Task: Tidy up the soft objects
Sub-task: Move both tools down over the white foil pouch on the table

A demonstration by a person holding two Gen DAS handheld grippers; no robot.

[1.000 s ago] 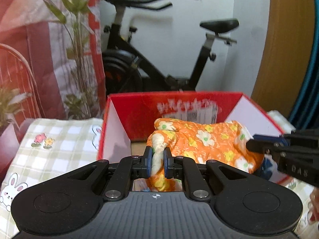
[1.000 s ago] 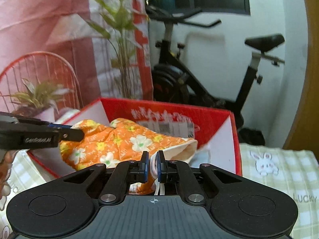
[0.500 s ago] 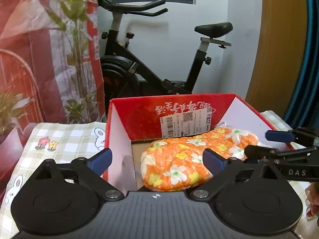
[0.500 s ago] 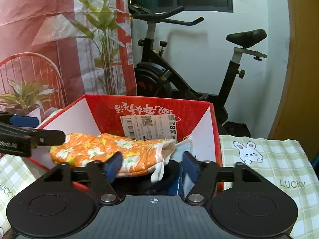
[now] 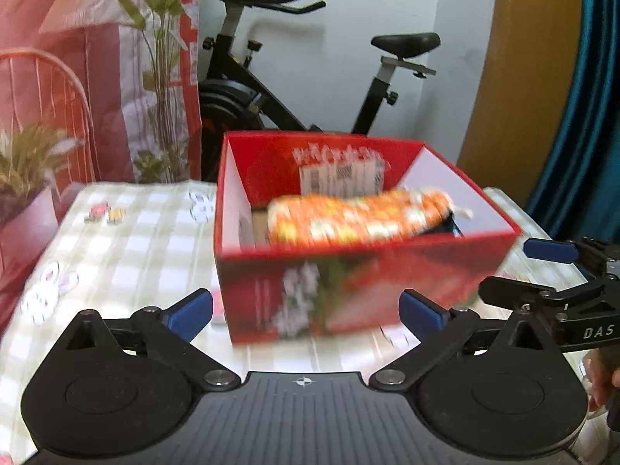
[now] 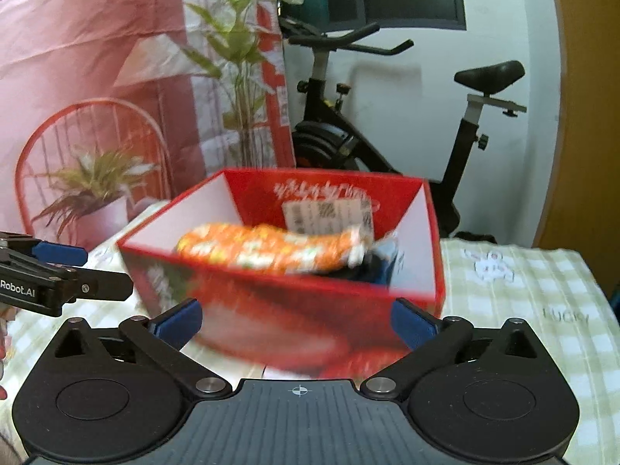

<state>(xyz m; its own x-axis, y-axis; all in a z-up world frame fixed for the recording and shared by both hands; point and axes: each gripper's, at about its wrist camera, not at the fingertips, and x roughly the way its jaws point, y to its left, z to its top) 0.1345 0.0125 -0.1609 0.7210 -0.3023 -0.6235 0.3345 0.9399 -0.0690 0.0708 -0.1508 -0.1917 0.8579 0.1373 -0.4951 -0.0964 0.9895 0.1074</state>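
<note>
An orange floral soft cloth lies inside an open red box on the checked tablecloth; it also shows in the right wrist view, lying in the box over a dark blue item. My left gripper is open and empty, in front of the box's near wall. My right gripper is open and empty, also in front of the box. Each gripper shows at the edge of the other's view. Both views are motion-blurred.
A green-checked tablecloth with rabbit prints covers the table. A potted plant and a red wire chair back stand at the left. An exercise bike stands behind the table. A wooden door is at the right.
Both grippers let go of the orange cloth, opened wide and pulled back from the box. The cloth has dropped to lie flat inside the box.
</note>
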